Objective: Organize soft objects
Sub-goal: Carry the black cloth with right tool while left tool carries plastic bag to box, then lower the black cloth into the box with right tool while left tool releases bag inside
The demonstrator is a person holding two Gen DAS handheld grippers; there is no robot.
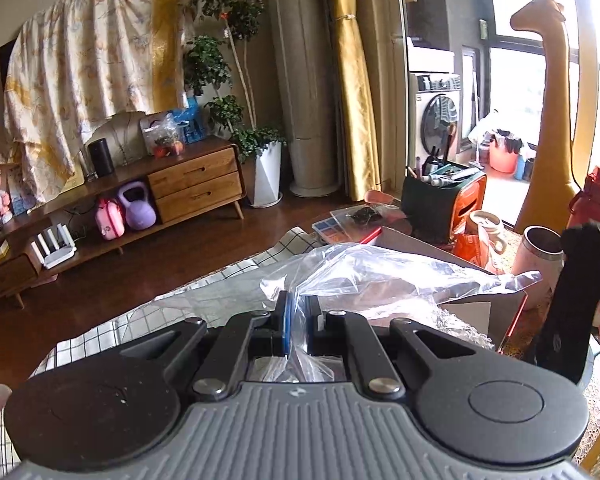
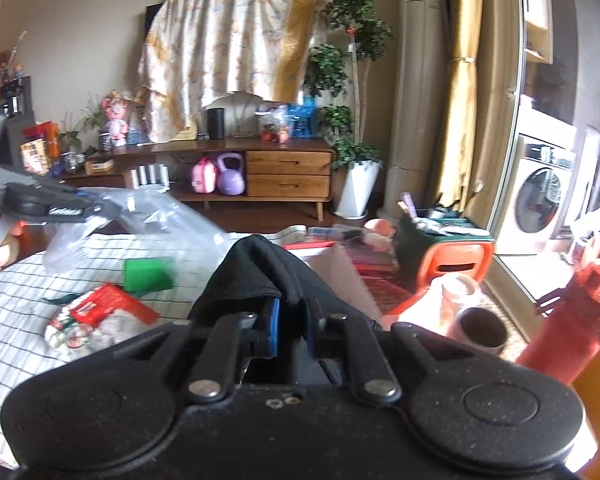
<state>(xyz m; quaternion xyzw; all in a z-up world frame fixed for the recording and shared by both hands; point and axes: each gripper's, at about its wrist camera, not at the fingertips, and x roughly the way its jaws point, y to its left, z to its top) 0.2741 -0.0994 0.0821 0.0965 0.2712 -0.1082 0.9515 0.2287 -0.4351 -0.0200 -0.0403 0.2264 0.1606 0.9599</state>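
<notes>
Plastic film was pinched between the closed pads of my left gripper [image 1: 297,312]: it held 1 edge of a clear plastic bag [image 1: 380,276] raised above the table, and I judged this was to keep the bag's mouth up for filling. My right gripper [image 2: 290,320] was clamped on a black soft cloth [image 2: 260,272], lifted clear of the surface and near the bag, probably meant to go inside. Below lay a white tablecloth with a black grid [image 2: 16,304], carrying a green block [image 2: 148,274] and a red-and-white packet [image 2: 100,312], with a cardboard box [image 2: 340,276] just beyond. Behind stood a living room: a wooden cabinet [image 2: 288,172], a purple kettlebell [image 2: 231,176], a potted plant [image 2: 356,80], gold curtains [image 2: 464,92] and a washing machine [image 2: 540,204].
</notes>
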